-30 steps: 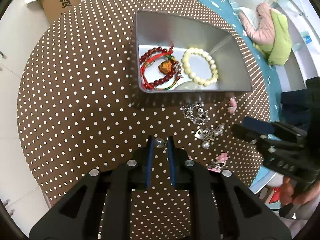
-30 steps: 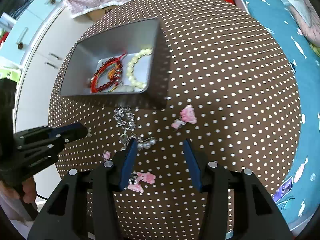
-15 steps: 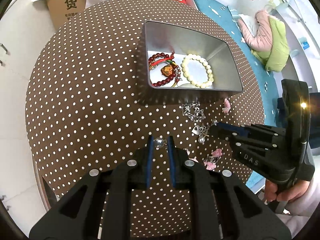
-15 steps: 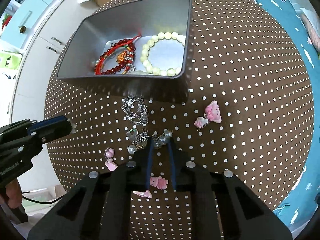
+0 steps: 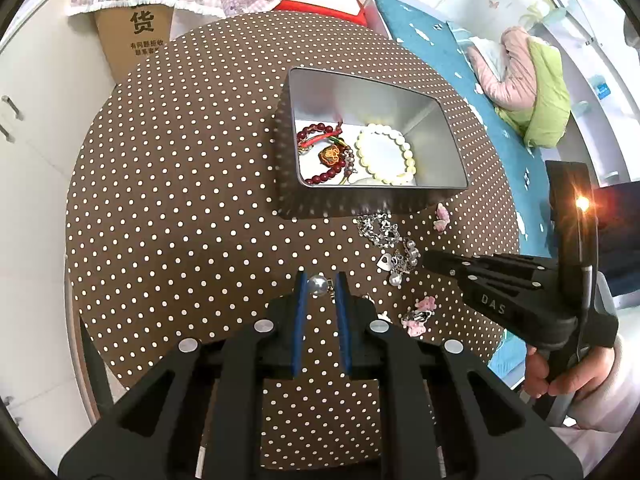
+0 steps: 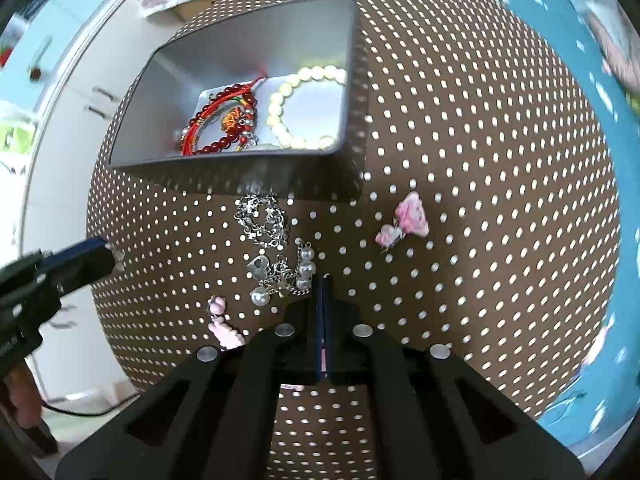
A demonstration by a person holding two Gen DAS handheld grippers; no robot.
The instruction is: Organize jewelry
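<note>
Both grippers closed over jewelry near the tin.
Left gripper [image 5: 319, 285] pinches a pearl [image 5: 317, 284]; right gripper [image 6: 322, 286] pressed together on the chain [image 6: 280, 268], near the tin [image 6: 352, 92] holding bracelets [image 6: 298, 108].

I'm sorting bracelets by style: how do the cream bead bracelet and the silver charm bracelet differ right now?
The cream bead bracelet lies inside the metal tin, an open ring of round matching beads; the silver charm bracelet lies outside on the dotted tablecloth, bunched, mixing chain, pearls and a heart charm. The closed right gripper is at the silver one; nothing touches the cream one. Both lie flat.
</note>
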